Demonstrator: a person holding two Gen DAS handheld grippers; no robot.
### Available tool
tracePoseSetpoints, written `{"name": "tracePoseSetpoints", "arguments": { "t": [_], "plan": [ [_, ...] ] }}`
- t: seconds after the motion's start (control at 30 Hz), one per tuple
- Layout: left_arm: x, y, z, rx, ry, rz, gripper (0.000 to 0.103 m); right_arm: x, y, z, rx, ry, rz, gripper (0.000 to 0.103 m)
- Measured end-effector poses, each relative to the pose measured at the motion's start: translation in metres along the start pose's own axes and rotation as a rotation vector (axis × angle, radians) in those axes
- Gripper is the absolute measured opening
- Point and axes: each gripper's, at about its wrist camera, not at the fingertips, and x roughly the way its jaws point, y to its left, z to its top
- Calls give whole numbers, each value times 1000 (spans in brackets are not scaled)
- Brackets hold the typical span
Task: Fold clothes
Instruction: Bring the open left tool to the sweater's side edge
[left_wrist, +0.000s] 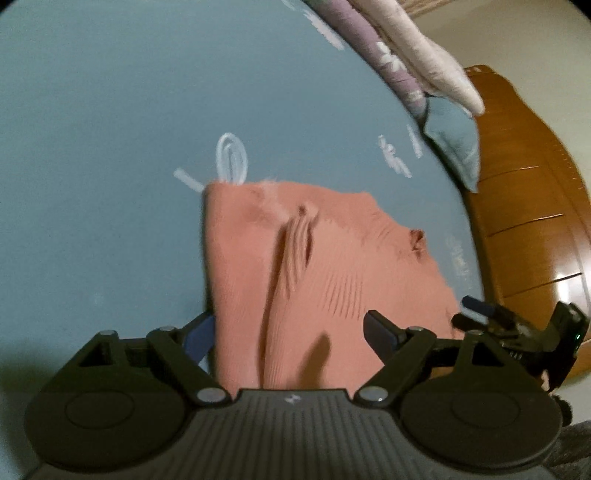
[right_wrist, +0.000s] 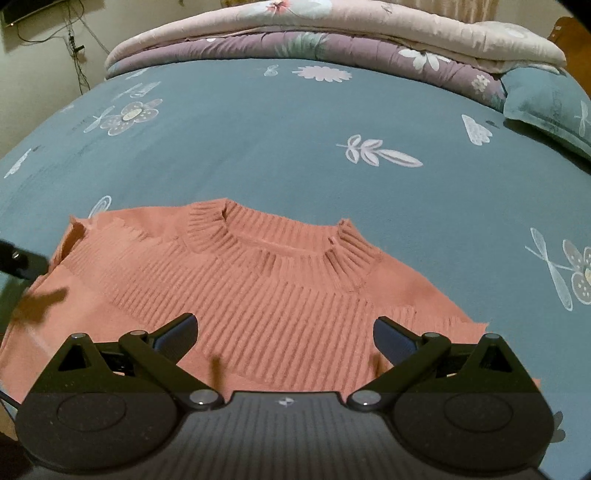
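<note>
Both tools stand w/ jaws wide apart, gripping nothing. Right tool (right_wrist: 283, 338) hangs just over the sweater (right_wrist: 258, 295), which lies directly ahead of it & under its tips, flat on the bed (right_wrist: 258, 140), collar (right_wrist: 280, 240) on the far side, ribbed front up. Left tool (left_wrist: 286, 332) sits at the sweater's left side, seeing it (left_wrist: 314, 266) edge-on w/ a long ridge of bunched knit running away from its tips; right tool also shows at its right (left_wrist: 491, 314). Whether the sleeves are tucked under already or just out of view, can't tell, so the garment fits either a spread-out start or a part-fold. Risks, as I judge them: thick rib knit is stretchy & grippy, so a pinch w/ jaws this wide may catch only the top layer, or drag the bedsheet up too; the bunched ridge by the left tool would get folded in as a lump; uneven lift btw the two tools would skew the fold; the frayed-looking edge at the far left shoulder (right_wrist: 79, 225) could snag. Far beyond: folded quilts (right_wrist: 332, 33), a pillow (right_wrist: 546, 99) far right. Writing: none readable; only a small emblem on each tool body, too small to make out.
</note>
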Motion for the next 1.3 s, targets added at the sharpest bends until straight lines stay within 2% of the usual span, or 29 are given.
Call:
{"name": "tracePoseSetpoints", "arguments": {
  "t": [0.13, 0.2, 0.4, 0.7, 0.97, 1.13, 1.23, 1.3],
  "plan": [
    [12, 5, 19, -8, 13, -73, 87, -3, 6, 7, -17, -19, 17, 103],
    [15, 8, 22, -27, 24, -111, 93, -2, 10, 10, -22, -25, 28, 103],
    [10, 15, 4, -88, 77, -163, 93, 1, 22, 18, -34, -30, 85, 103],
    [21, 13, 2, -105, 93, -201, 93, -2, 19, 27, 48, -49, 220, 103],
    [31, 10, 2, -117, 103, -232, 92, -3, 10, 32, 151, -74, 296, 103],
    [16, 13, -30, -137, 131, -239, 92, 0, 2, 25, 192, -43, 303, 103],
    [23, 13, -16, -125, 142, -251, 92, 4, -1, 23, 210, -28, 312, 103],
    [32, 9, -3, -82, 152, -256, 92, 4, -1, 24, 225, -33, 321, 103]
  ]
}}
